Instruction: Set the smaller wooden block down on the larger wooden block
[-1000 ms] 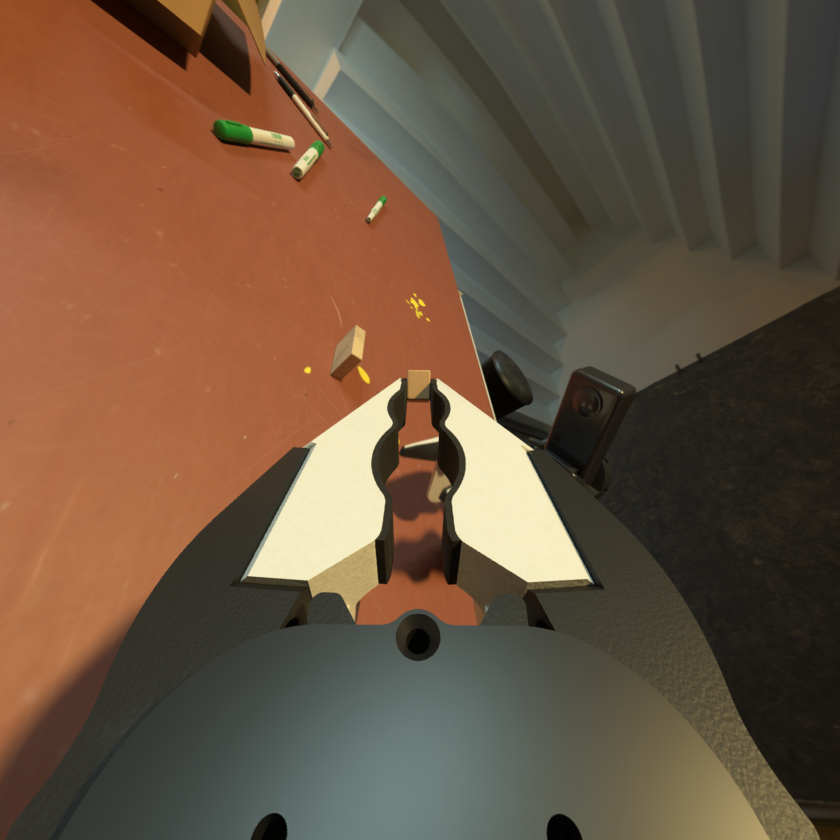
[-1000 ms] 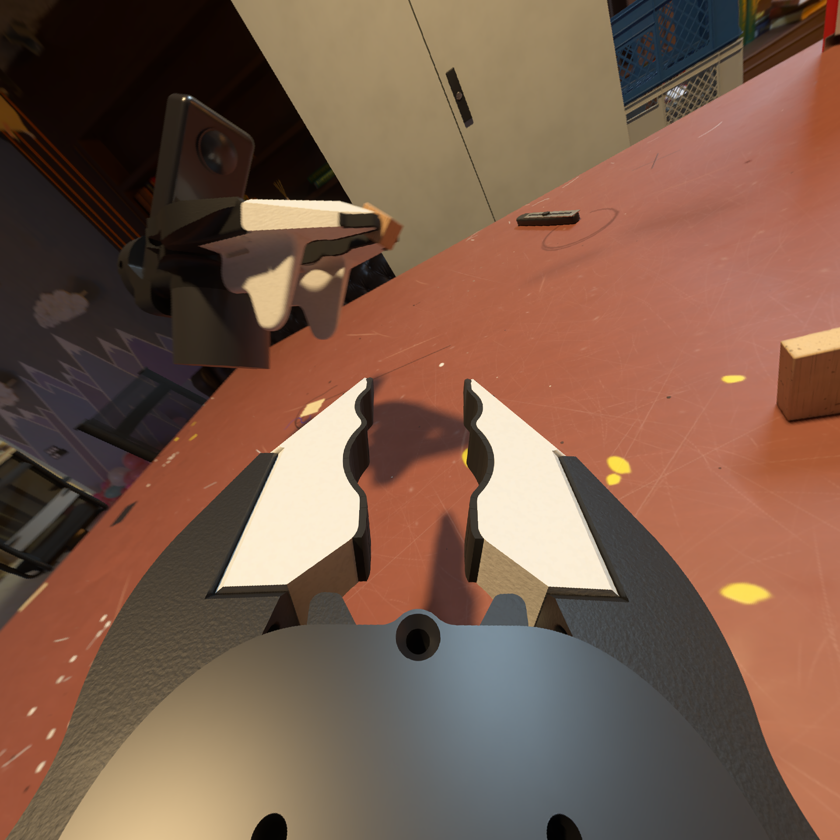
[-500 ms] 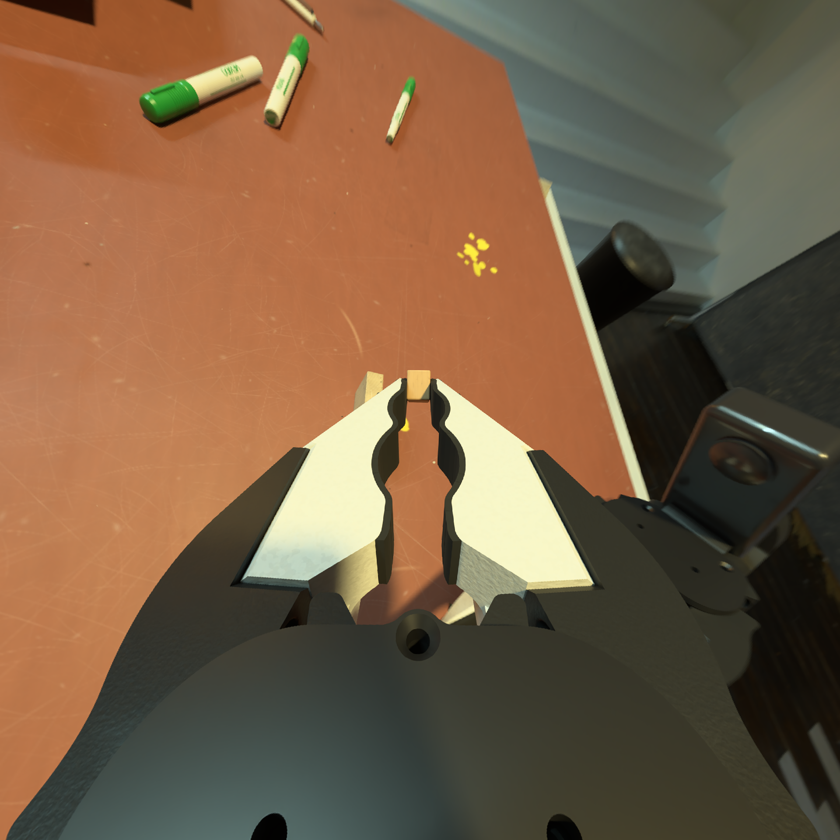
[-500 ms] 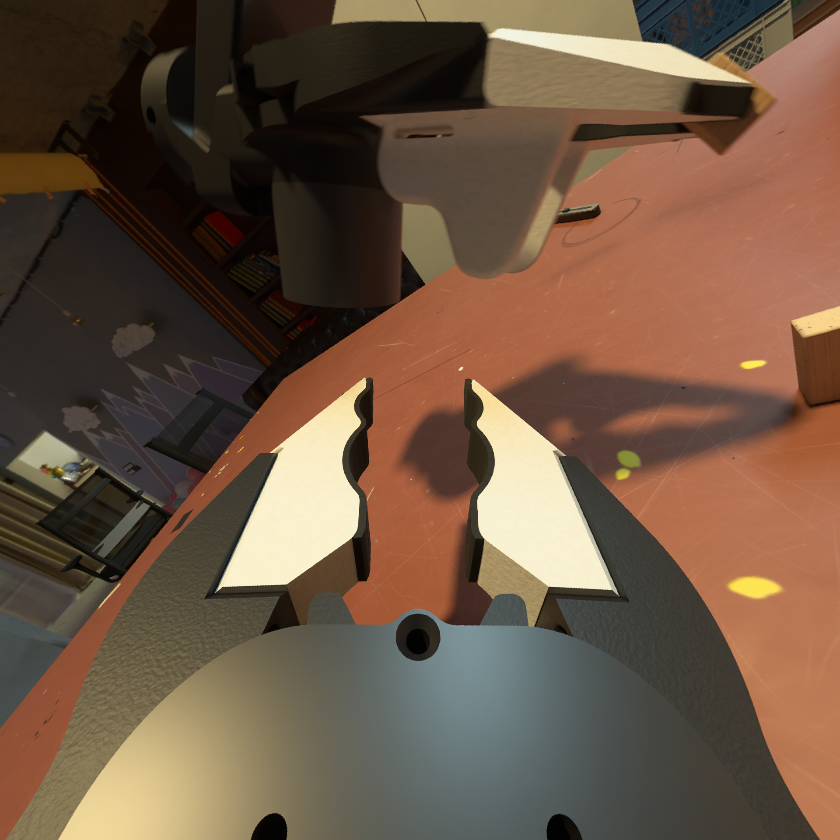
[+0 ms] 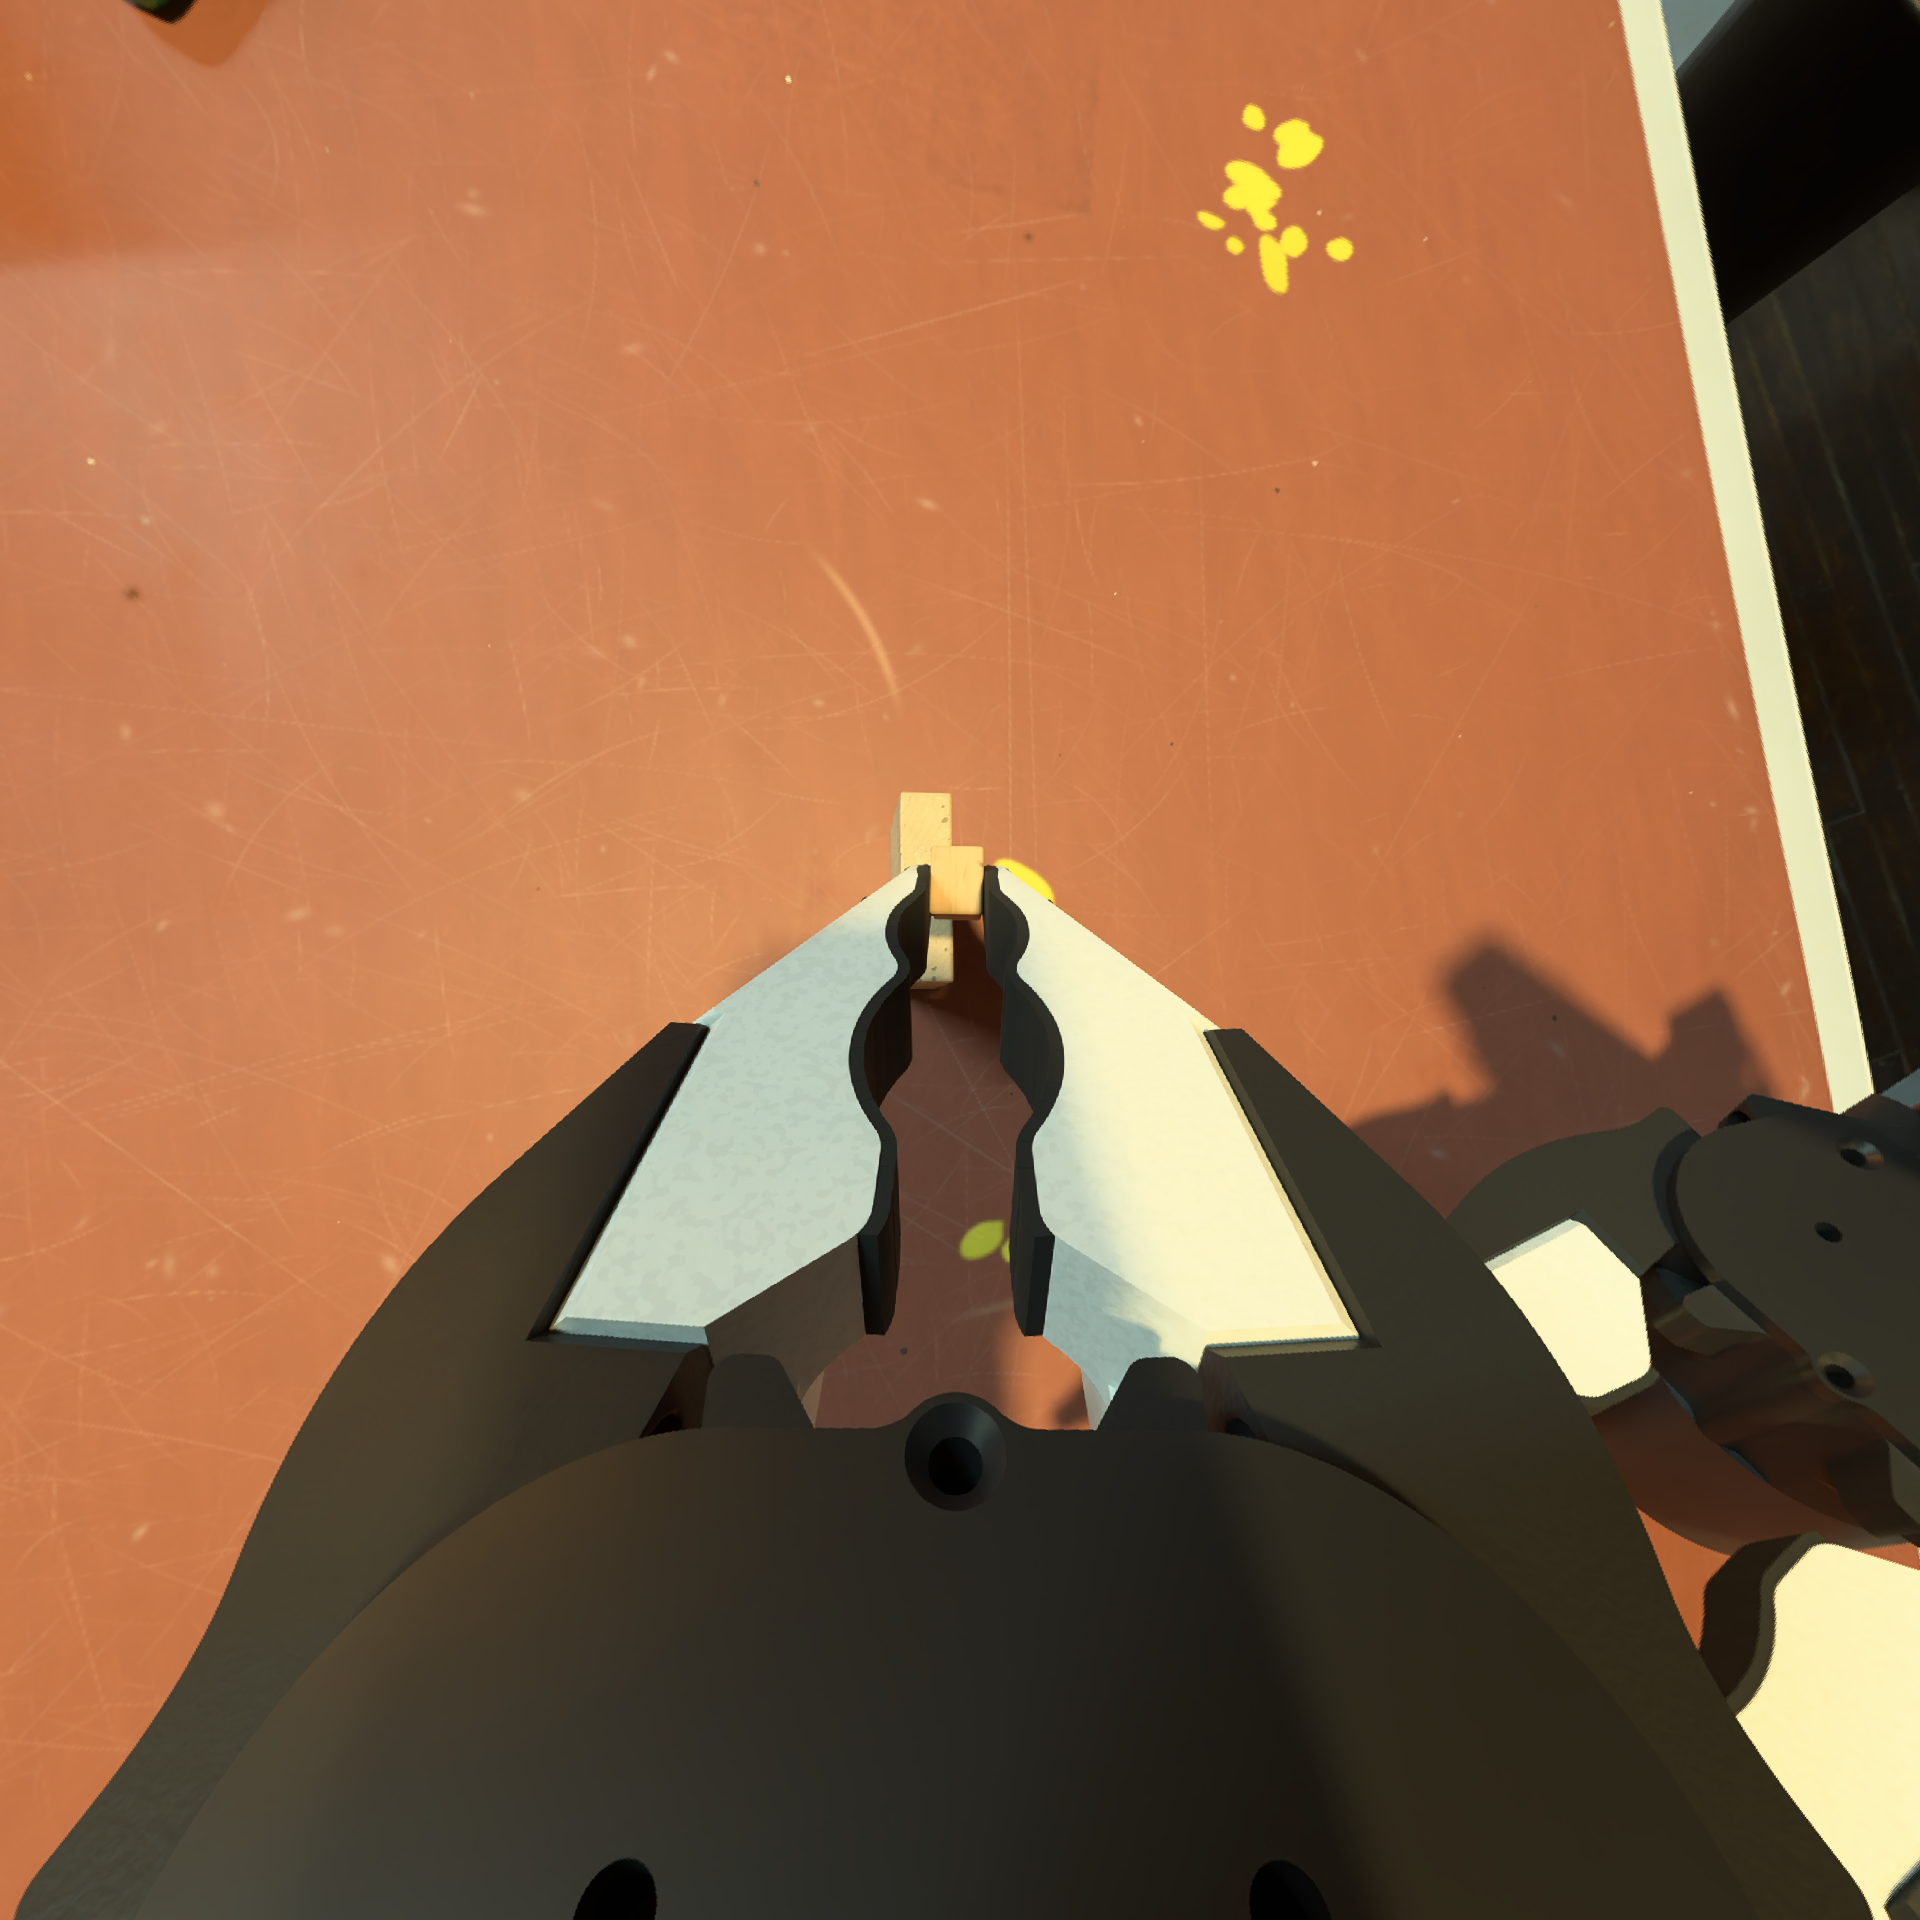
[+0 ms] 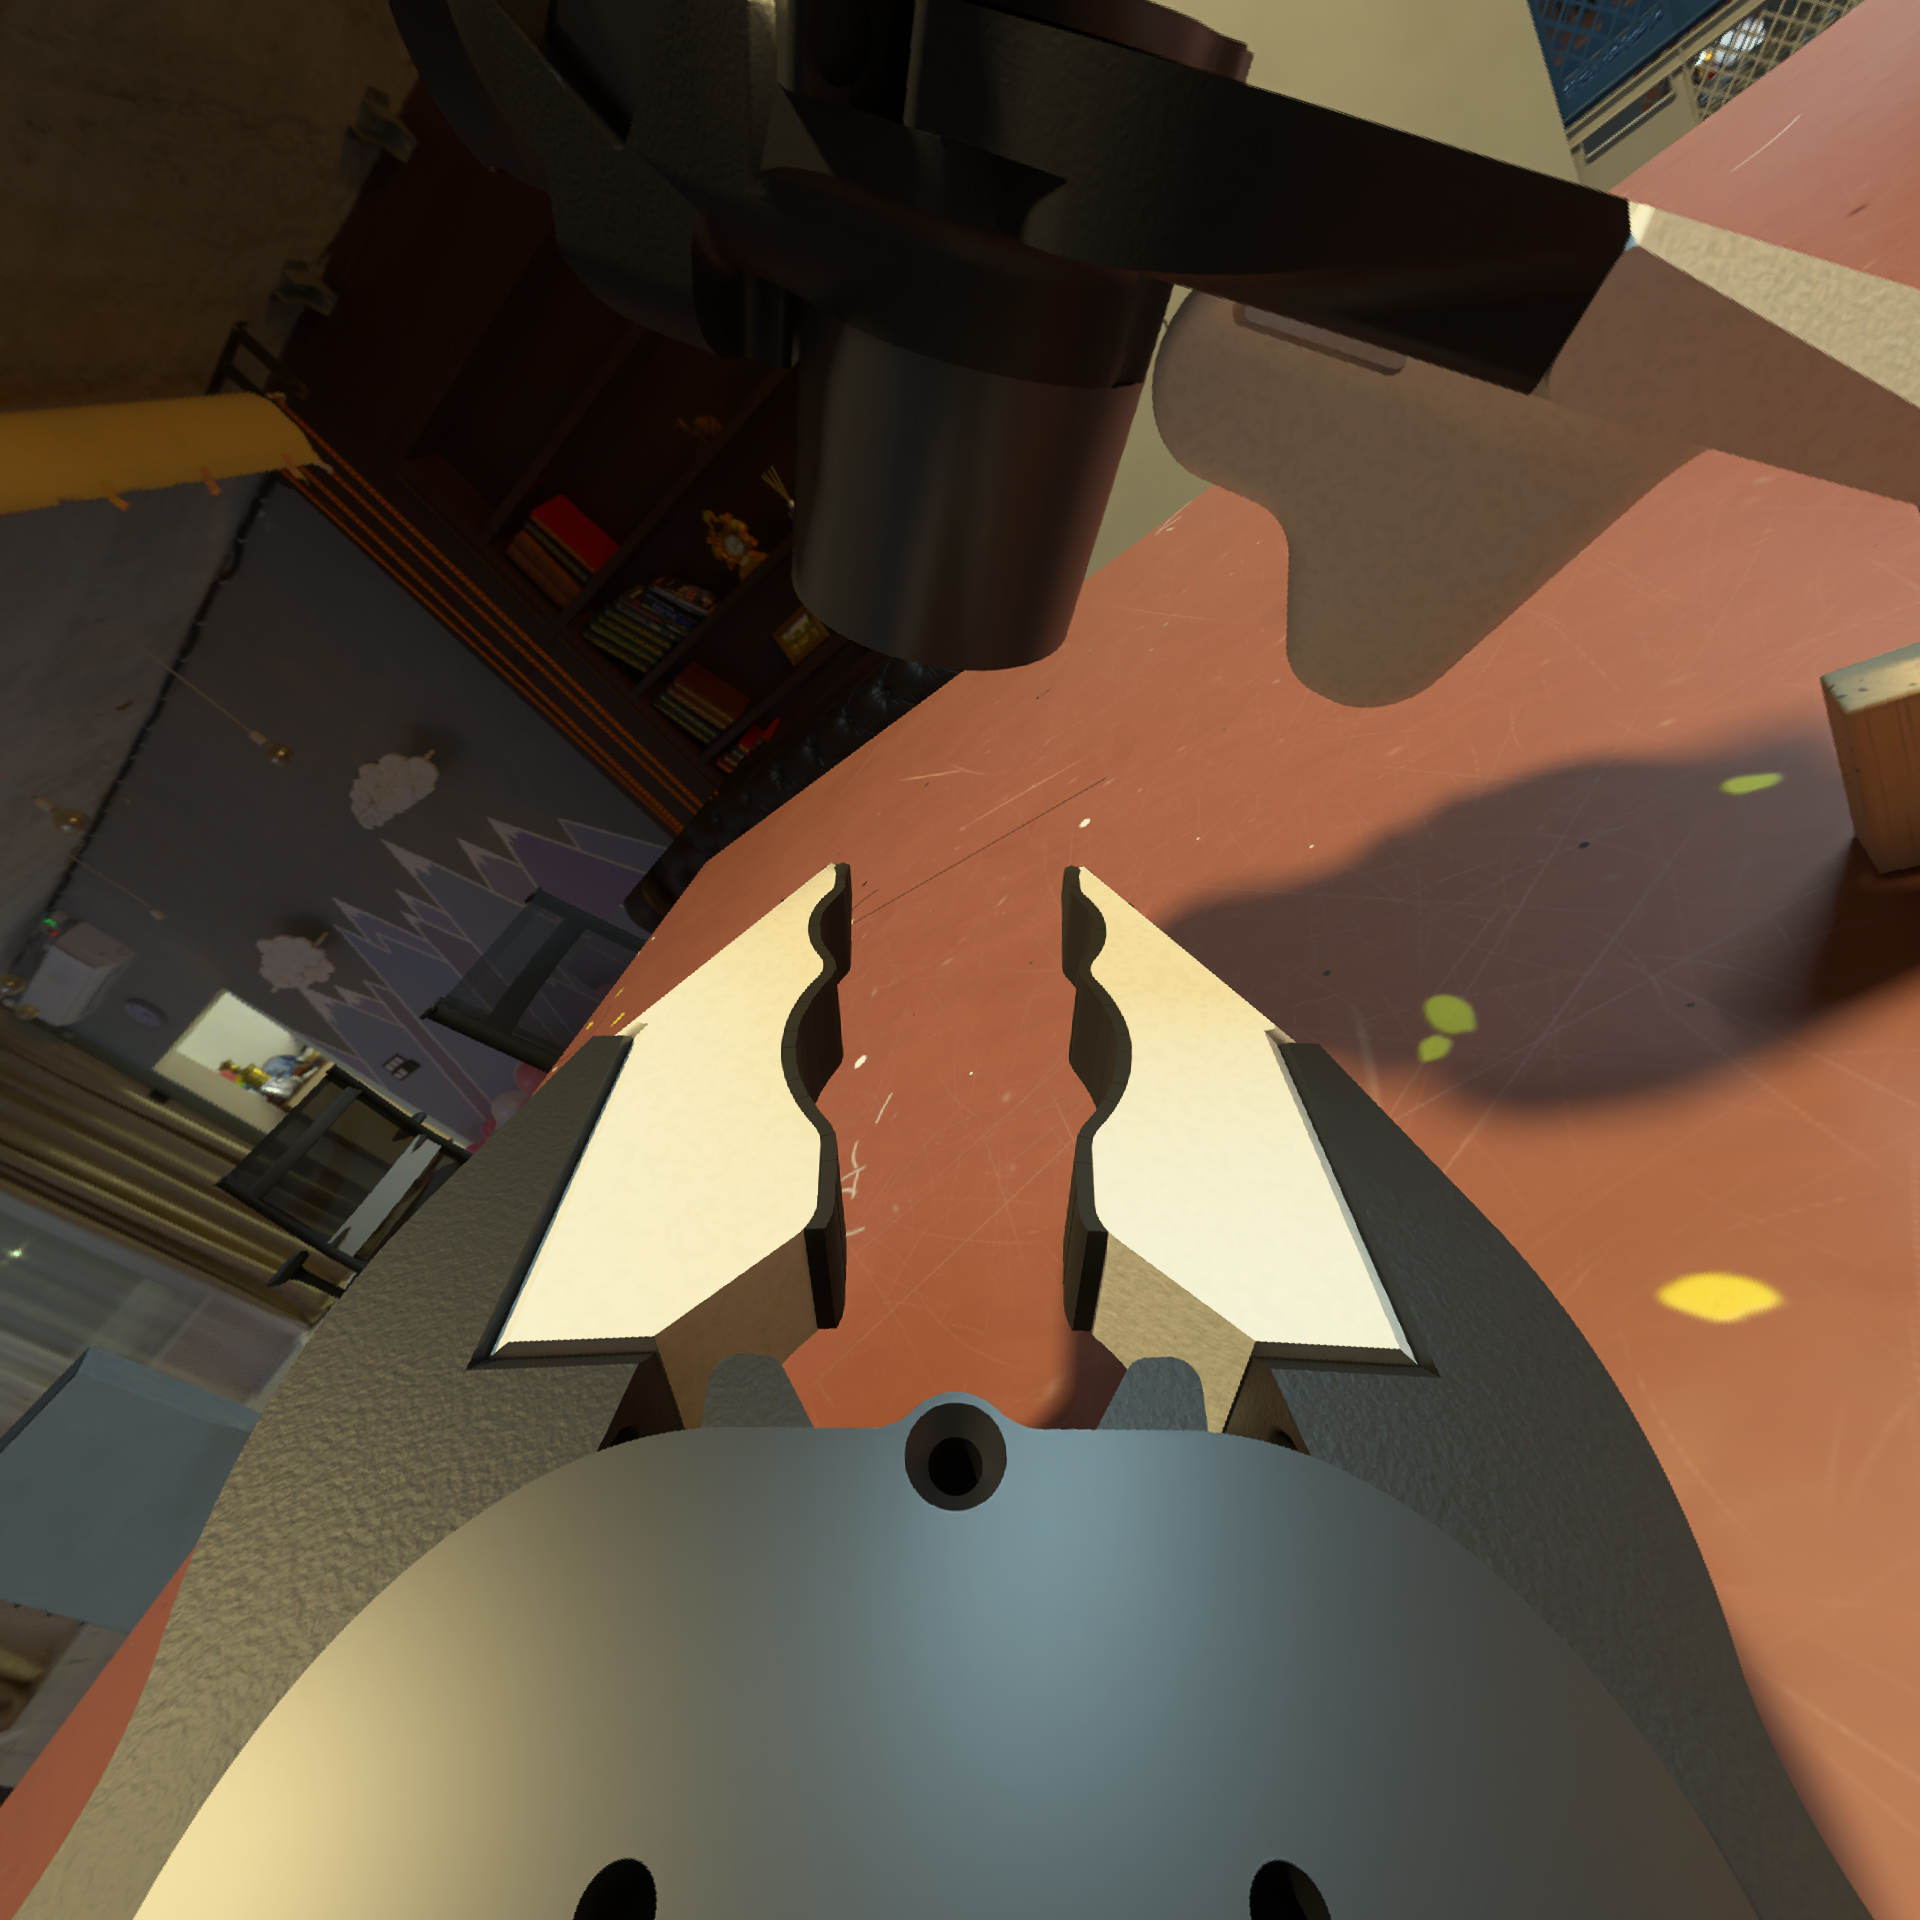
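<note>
Step in hand: the small, square-ended, light-orange wooden block (image 5: 956, 881) is carried above the larger, pale, oblong wooden block (image 5: 924, 844); the release is judged not yet due.
Left gripper (image 5: 956, 883): its jaws are pinched on the small block at the very tips, and only the end face of the block is seen between them.
Right gripper (image 6: 956, 883): its jaws are spread with nothing between them; it is held low over the scratched red-brown tabletop (image 5: 520, 520), aside from the work.
Larger block position: it lies on the tabletop, seen directly behind and below the held block in the left wrist view; in the right wrist view only its corner (image 6: 1881, 758) is seen at the right edge.
Alignment: the held block appears offset toward the right edge of the larger block. A small correction to the left is advised before descent, so that the footprint is fully supported.
Height: contact between the blocks cannot be confirmed from either view; a gap is judged to remain.
Descent: a slow, vertical lowering is recommended, with the held block kept level.
Release: the jaws are to be opened only once the block is seated, and only slightly, so that it is not dragged.
Risk: because the larger block appears narrow, an off-centre placement may tip or slide off.
Retreat: a straight upward withdrawal is advised.
</note>
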You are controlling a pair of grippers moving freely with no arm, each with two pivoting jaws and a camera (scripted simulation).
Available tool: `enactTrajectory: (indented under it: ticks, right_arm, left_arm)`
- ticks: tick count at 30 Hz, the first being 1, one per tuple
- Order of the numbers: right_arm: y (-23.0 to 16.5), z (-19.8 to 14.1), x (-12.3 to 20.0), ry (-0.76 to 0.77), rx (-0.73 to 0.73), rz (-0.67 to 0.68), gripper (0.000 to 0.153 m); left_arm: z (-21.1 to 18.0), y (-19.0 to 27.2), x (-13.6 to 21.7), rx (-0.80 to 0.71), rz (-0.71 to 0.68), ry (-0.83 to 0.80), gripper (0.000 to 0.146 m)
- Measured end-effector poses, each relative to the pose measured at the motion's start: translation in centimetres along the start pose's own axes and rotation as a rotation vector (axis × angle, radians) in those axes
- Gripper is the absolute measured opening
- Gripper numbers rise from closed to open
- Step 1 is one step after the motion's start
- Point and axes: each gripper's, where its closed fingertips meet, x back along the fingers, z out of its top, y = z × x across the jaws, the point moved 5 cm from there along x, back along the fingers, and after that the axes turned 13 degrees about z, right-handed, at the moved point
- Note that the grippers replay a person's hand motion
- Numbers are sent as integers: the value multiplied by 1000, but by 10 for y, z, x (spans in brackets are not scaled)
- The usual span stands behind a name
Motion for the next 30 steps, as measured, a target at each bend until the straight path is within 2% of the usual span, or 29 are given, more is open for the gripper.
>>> enactTrajectory:
  ticks: [10,30]
  right_arm:
    - [0,-1,0,-18,-36,36,41]
    - [0,-1,9,-33,-94,80,42]
  left_arm:
    - [-6,0,-14,-6,11,-68,9]
    - [4,5,-16,-2,16,-78,13]
